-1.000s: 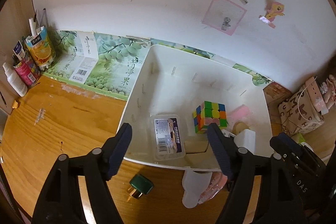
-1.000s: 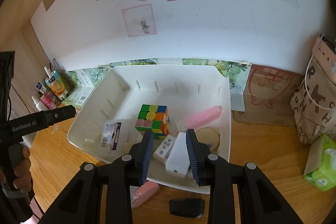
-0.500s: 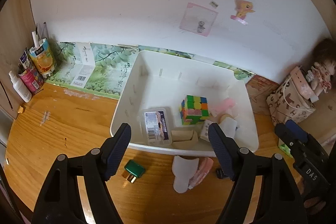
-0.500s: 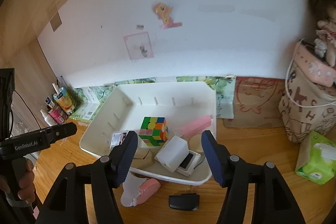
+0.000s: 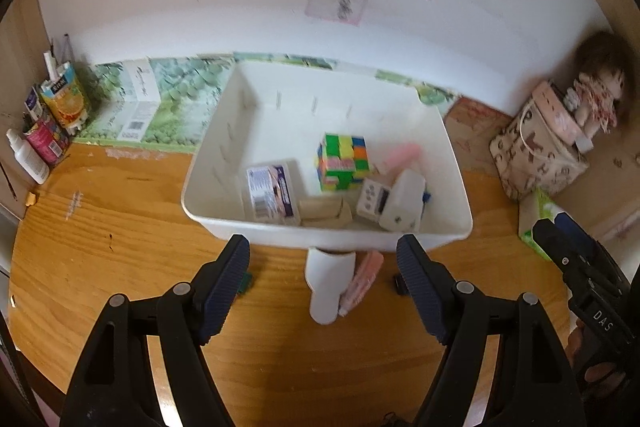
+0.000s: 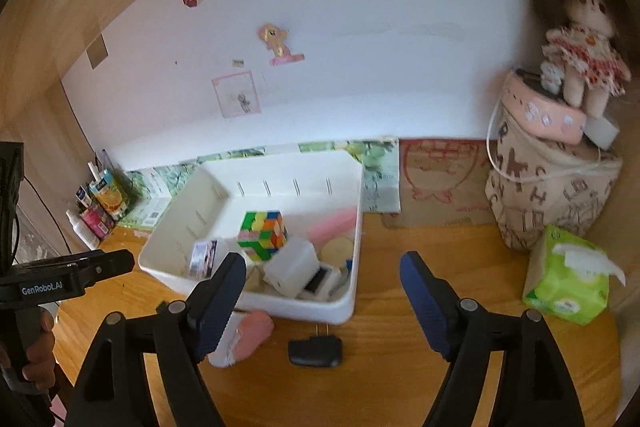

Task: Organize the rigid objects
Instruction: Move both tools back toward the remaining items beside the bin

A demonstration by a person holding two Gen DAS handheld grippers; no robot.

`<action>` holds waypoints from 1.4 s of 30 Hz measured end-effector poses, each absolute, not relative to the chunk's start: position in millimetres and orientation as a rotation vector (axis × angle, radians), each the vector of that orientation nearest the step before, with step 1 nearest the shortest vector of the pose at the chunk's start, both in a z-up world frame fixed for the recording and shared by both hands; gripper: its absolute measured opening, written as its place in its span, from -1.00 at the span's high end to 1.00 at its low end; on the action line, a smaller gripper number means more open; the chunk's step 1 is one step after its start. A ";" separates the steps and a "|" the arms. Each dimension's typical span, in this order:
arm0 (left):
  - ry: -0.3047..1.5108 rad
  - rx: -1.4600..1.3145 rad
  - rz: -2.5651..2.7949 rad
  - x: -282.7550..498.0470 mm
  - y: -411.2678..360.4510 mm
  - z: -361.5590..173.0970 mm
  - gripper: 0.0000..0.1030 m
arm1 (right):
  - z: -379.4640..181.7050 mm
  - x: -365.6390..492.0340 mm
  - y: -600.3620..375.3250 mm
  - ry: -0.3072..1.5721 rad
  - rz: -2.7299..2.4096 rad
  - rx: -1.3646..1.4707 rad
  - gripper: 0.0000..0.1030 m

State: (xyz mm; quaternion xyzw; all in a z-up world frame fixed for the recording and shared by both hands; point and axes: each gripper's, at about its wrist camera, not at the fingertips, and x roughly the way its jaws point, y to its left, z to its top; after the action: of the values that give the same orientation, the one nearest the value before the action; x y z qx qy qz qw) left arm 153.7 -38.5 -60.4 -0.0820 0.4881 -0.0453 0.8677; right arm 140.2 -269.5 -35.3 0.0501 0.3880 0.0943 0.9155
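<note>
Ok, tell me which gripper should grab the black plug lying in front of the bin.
Right. The black plug lies on the table just ahead of the right gripper, whose empty jaws are opening. In the left wrist view the left gripper's right finger mostly hides it.

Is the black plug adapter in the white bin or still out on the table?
Out. The black plug adapter lies on the wooden table just in front of the white bin, prongs pointing toward the bin's front wall.
</note>
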 end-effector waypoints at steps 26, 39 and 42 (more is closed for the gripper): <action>1.303 -0.108 -0.123 174.4 -95.2 -146.7 -0.53 | -134.9 117.2 -249.5 0.979 0.335 -0.180 -0.55; 1.384 -0.100 -0.073 192.8 -110.7 -177.5 -0.51 | -176.5 123.5 -240.0 0.949 0.495 -0.261 -0.55; 1.405 -0.101 -0.064 197.0 -113.7 -184.4 -0.46 | -181.5 128.0 -240.2 0.939 0.533 -0.246 -0.55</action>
State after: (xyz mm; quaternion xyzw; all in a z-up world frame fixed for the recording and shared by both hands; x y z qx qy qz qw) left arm 197.0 -113.7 -184.4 -0.0463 0.6457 -0.0292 0.7616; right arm 128.0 -240.2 -181.5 -0.1169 0.4461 0.2530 0.8505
